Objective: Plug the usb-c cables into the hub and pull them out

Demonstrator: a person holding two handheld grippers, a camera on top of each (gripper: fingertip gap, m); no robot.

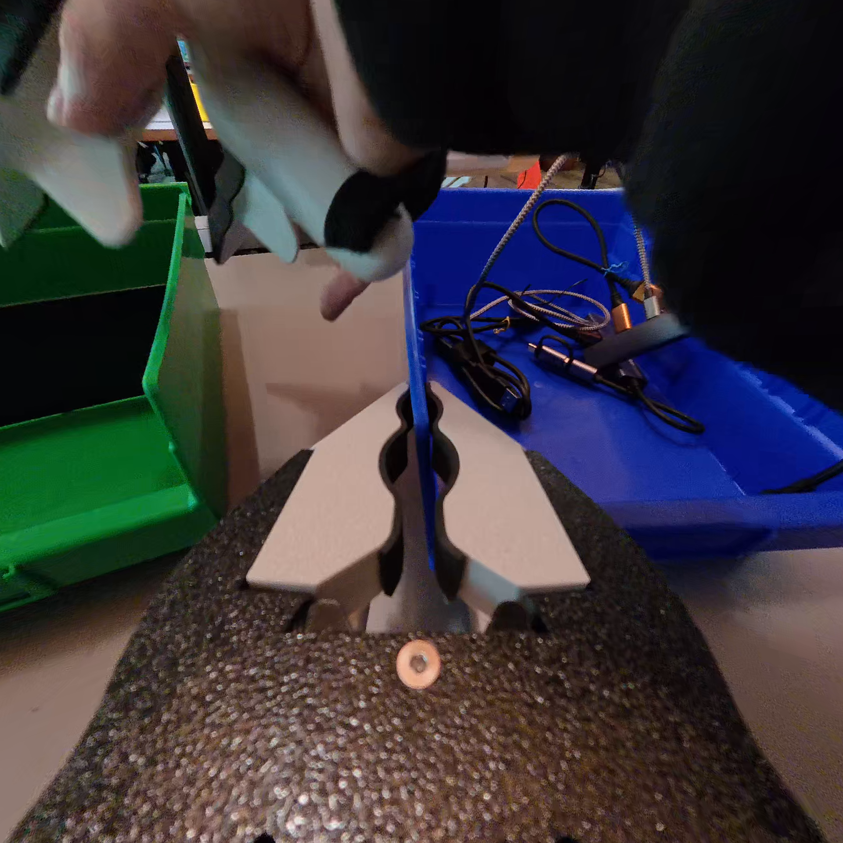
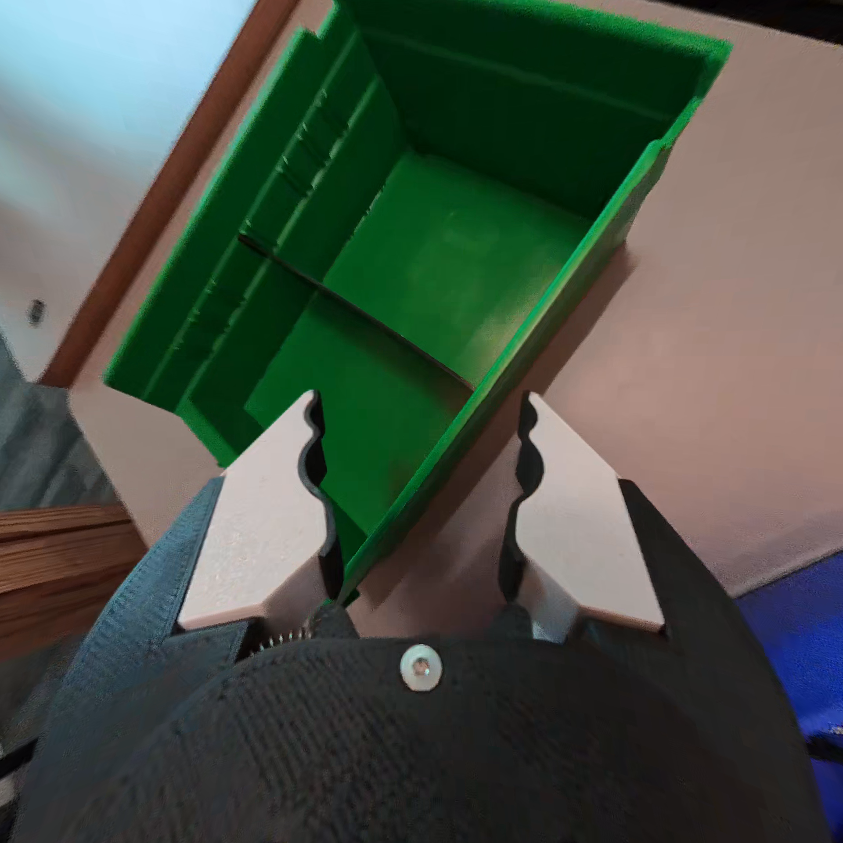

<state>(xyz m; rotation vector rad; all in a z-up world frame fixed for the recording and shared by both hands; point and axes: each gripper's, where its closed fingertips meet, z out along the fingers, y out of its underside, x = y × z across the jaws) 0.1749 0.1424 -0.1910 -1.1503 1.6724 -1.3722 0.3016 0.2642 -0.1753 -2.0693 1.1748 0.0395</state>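
Note:
A blue bin holds a grey hub with an orange-ended cable and a silver-ended cable at its ports. A second slim grey adapter, a coiled black cable and a braided cable lie beside it. My left gripper has its jaws close together with the bin's left wall between them. My right gripper is open and empty above the green bin. It also shows blurred in the left wrist view, held by a hand.
The green bin stands left of the blue one on a beige table, with a thin dark divider across it. A black sleeve fills the upper right. The blue bin's corner and the table's wooden edge show. Some 15 cm of space lies between my two pairs of fingers.

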